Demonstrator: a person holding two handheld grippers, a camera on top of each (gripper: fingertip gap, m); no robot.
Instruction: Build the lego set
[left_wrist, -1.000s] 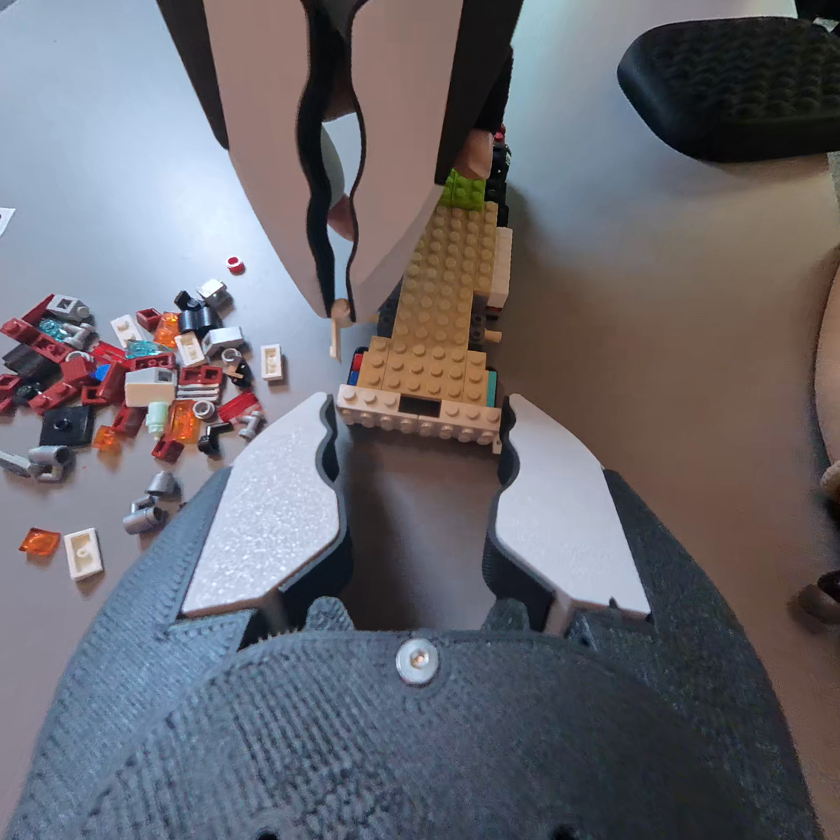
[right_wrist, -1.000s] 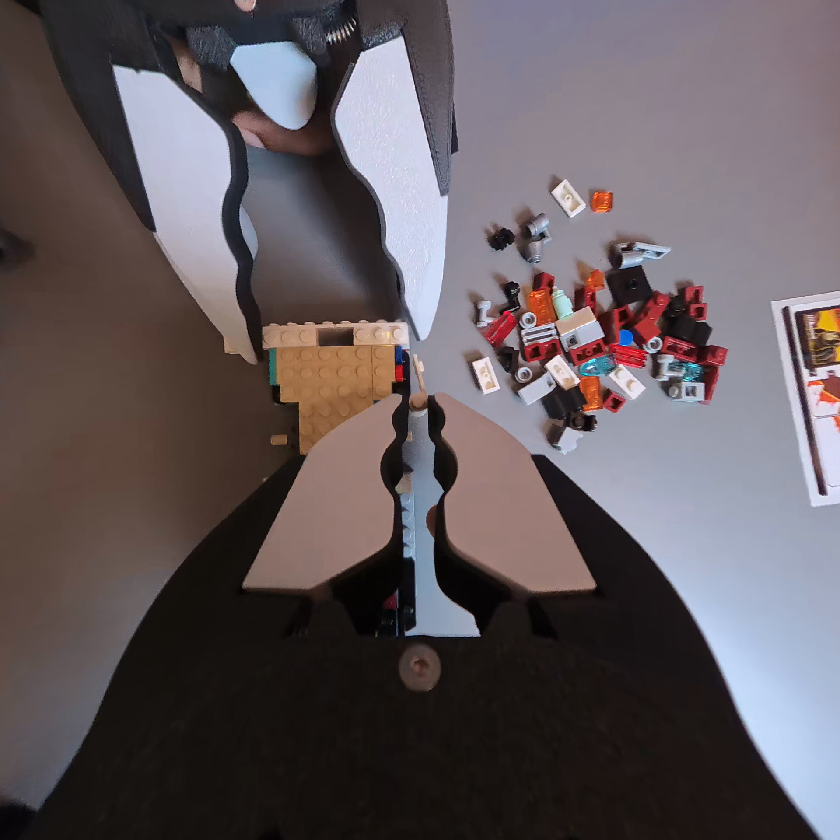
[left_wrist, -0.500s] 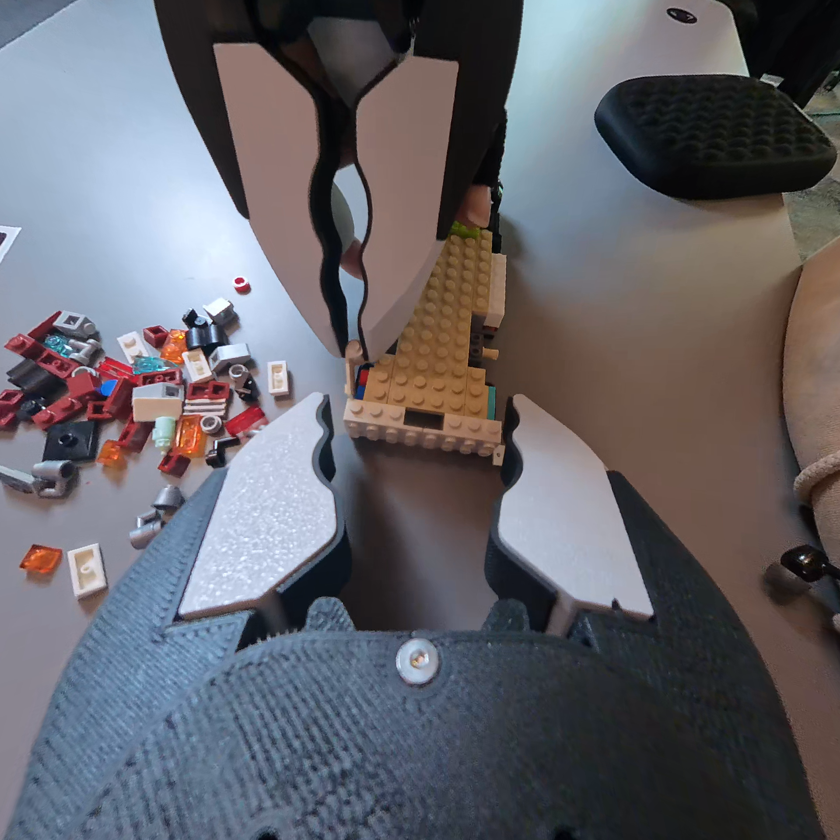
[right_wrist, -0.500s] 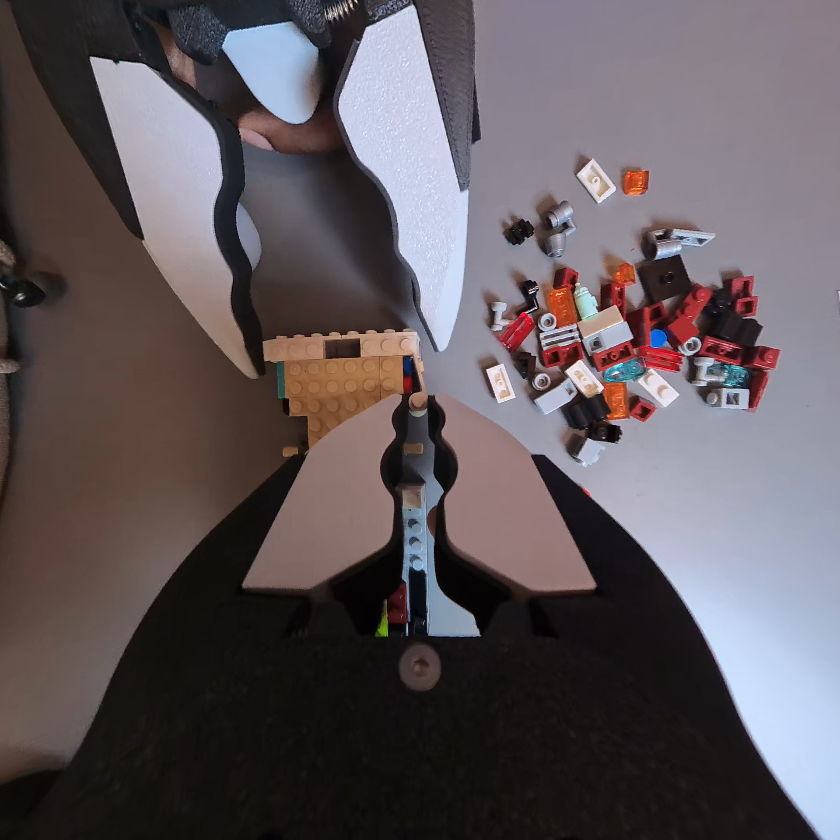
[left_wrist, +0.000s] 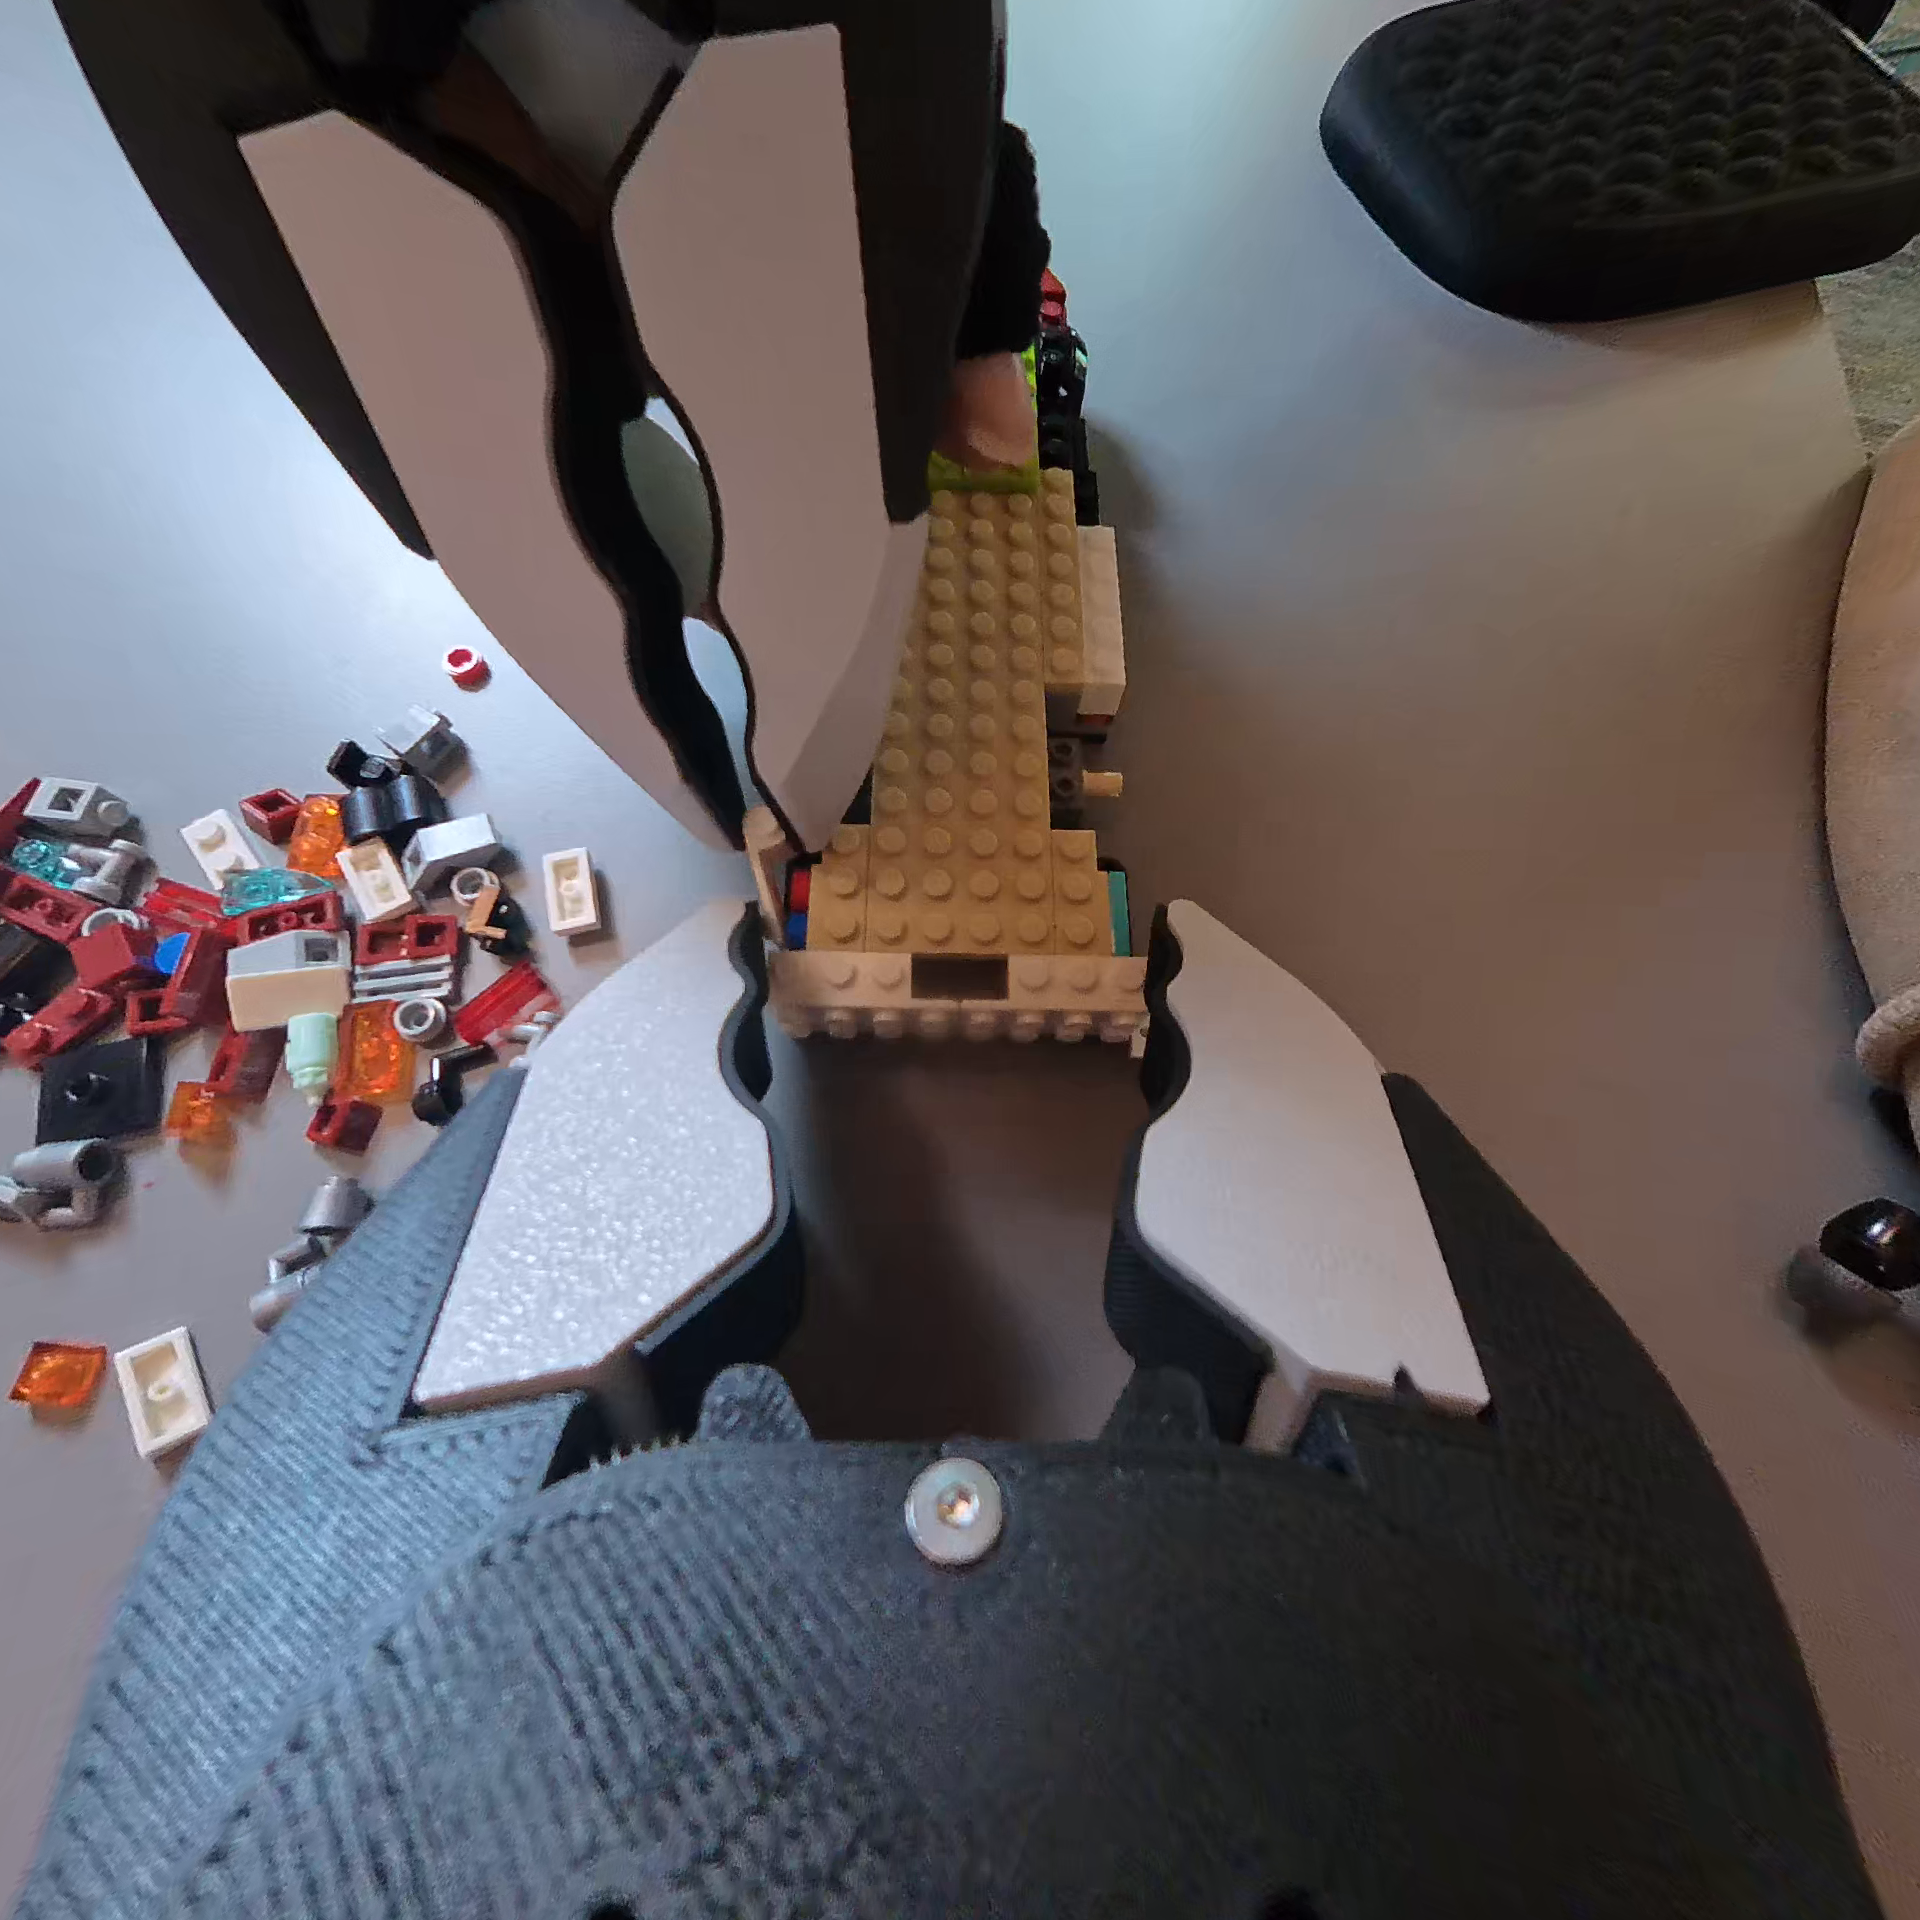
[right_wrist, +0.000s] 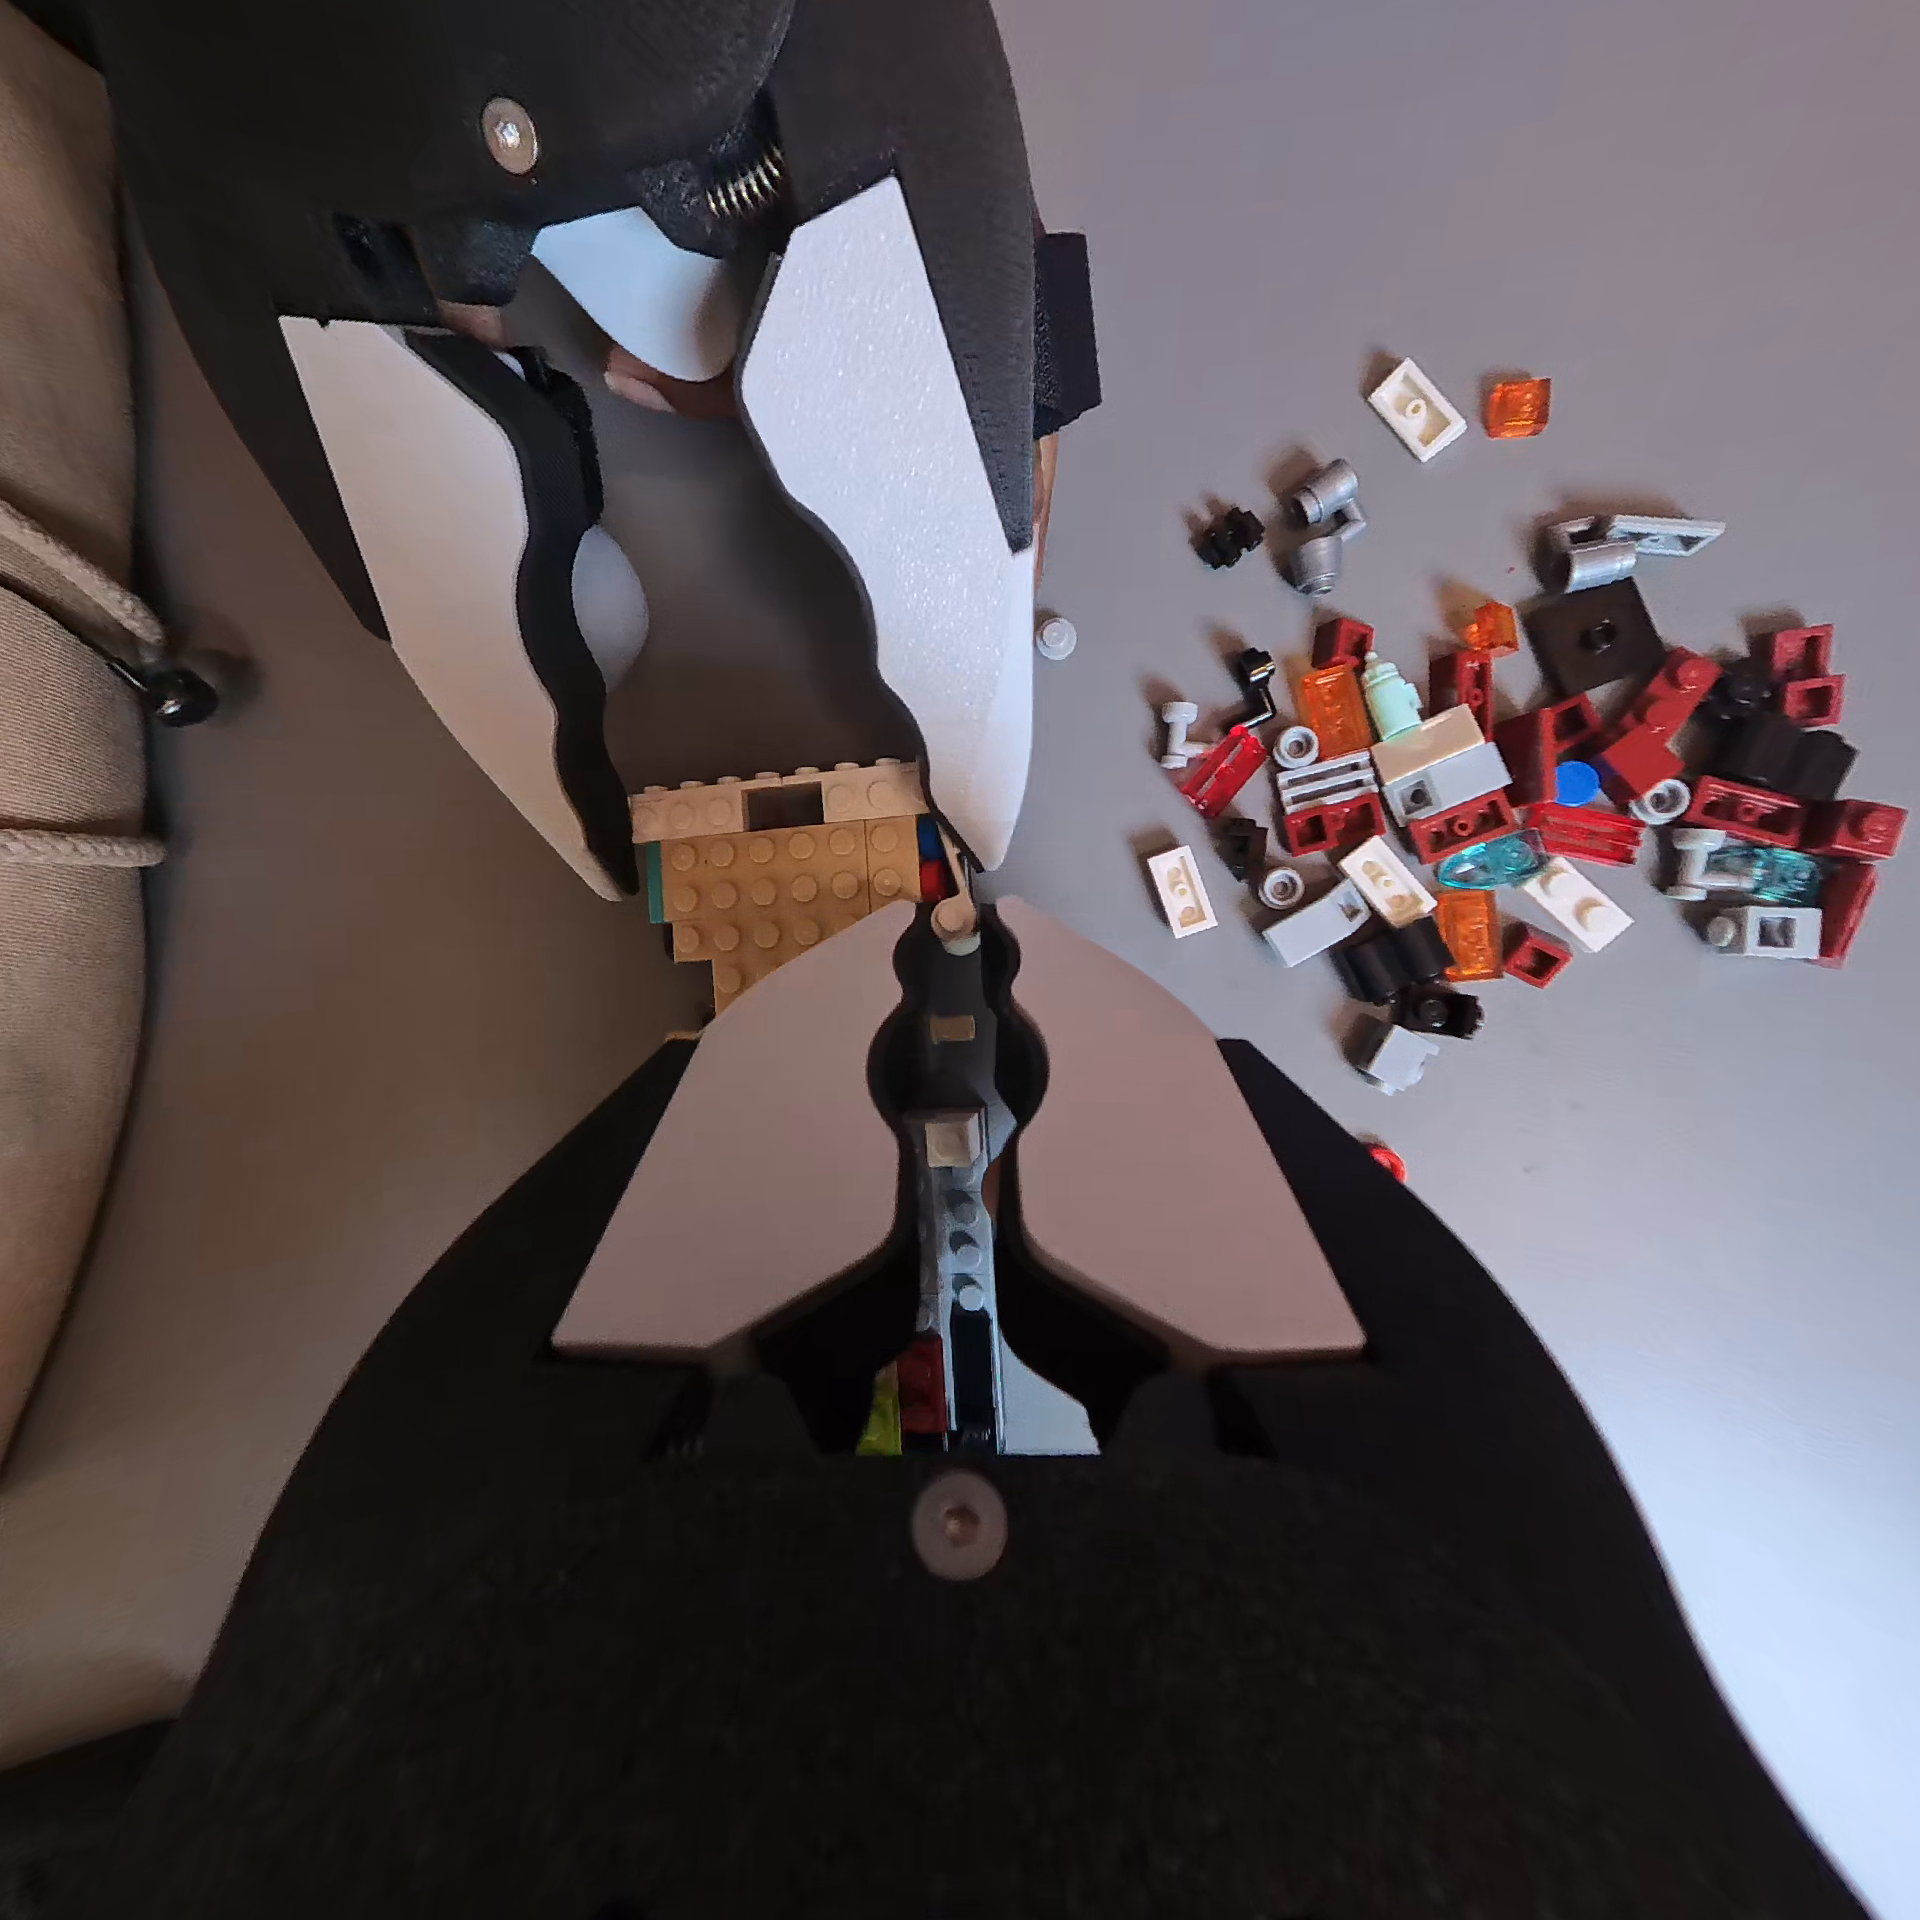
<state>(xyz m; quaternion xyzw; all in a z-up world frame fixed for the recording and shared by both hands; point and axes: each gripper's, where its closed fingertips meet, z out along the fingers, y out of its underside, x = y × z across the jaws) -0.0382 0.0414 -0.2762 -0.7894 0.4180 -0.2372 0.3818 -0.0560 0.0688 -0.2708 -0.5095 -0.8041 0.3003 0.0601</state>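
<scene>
To my left on the grey bench (left_wrist: 1455, 831) lies a scatter of loose bricks (left_wrist: 281, 935): dark red, white, orange, black and grey. A small red round stud (left_wrist: 467, 665) sits apart from it. A black textured pad (left_wrist: 1642, 145) rests at the bench's far right corner.

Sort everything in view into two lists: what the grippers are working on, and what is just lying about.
In hand:
- brick model, its white end between the left gripper's open fingers
- small tan piece pinched by the right gripper

Lying about:
- loose brick pile
- black cushion
- red round stud
</scene>
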